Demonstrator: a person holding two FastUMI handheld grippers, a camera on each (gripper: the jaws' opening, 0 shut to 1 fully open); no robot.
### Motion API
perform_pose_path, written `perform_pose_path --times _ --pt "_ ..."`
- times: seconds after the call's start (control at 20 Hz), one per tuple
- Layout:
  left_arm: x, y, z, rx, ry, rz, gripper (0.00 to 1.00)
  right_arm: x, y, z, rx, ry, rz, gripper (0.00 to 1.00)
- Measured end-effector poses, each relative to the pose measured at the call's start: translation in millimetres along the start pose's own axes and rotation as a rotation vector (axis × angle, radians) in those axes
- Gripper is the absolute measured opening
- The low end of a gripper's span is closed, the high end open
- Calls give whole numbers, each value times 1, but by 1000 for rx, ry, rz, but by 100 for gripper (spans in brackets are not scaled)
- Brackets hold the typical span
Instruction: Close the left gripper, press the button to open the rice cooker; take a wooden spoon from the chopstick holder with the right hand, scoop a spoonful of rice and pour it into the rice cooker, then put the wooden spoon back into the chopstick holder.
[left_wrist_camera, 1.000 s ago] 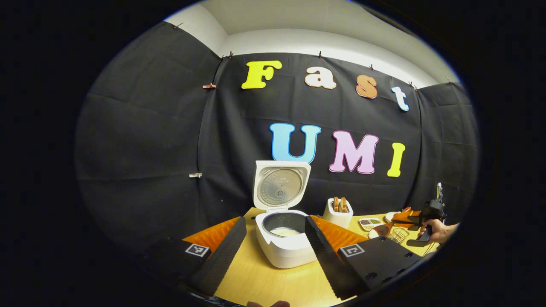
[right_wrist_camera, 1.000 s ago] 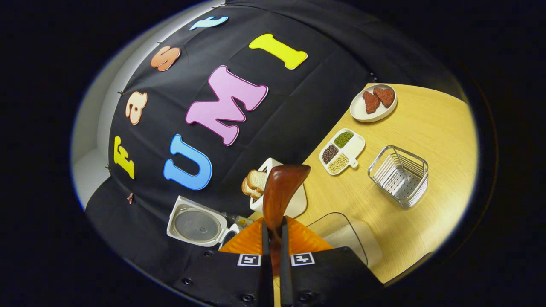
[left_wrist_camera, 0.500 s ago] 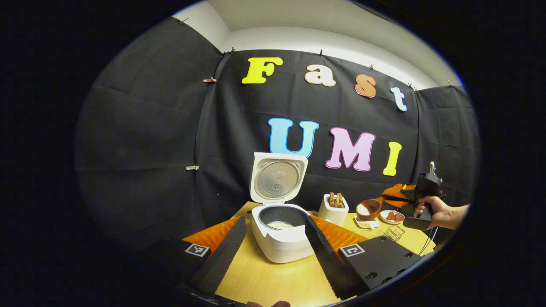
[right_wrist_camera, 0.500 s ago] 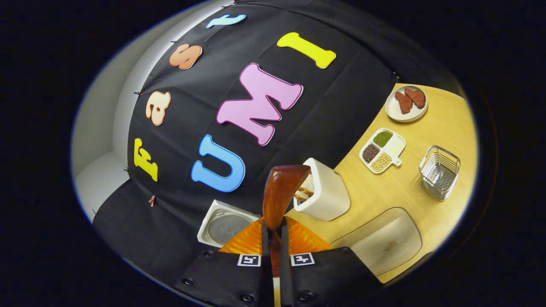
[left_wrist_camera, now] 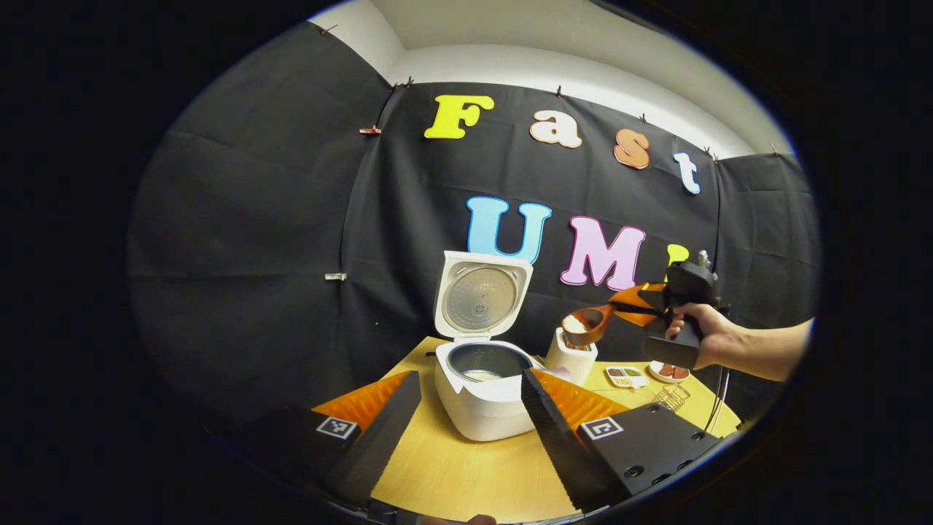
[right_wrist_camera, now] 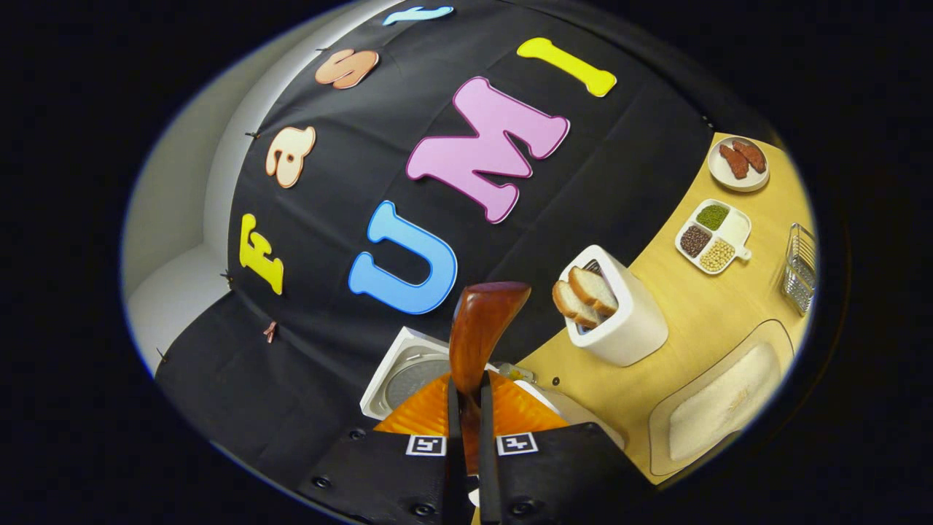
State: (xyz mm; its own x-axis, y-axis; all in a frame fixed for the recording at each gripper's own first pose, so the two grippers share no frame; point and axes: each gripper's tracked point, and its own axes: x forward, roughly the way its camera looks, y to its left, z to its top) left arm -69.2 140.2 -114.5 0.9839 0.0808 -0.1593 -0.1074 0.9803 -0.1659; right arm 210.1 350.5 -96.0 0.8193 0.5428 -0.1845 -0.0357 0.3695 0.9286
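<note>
Rice (left_wrist_camera: 576,321) sits heaped in the spoon (right_wrist_camera: 477,328) clenched in my right fingers (right_wrist_camera: 466,437), high beside the open cooker (left_wrist_camera: 485,386) on the table (left_wrist_camera: 466,474). My left fingers (left_wrist_camera: 466,430) hang apart. Next, I judge: carry it over the pot and tip.

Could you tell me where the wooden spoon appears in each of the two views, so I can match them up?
Left gripper view: the wooden spoon is right of centre, held in the air above the toaster.
Right gripper view: the wooden spoon rises from the bottom centre, clamped in the tongs.
Shared landmark: the open rice cooker.
</note>
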Motion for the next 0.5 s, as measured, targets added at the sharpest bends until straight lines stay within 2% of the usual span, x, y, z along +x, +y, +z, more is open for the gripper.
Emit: perform_pose_path --times 0.3,0.5 --pt "-1 22 -10 -1 18 39 95 54 46 -29 -186 13 14 10" --pt "-2 34 -12 4 10 49 95 85 50 -44 -318 21 -14 10"
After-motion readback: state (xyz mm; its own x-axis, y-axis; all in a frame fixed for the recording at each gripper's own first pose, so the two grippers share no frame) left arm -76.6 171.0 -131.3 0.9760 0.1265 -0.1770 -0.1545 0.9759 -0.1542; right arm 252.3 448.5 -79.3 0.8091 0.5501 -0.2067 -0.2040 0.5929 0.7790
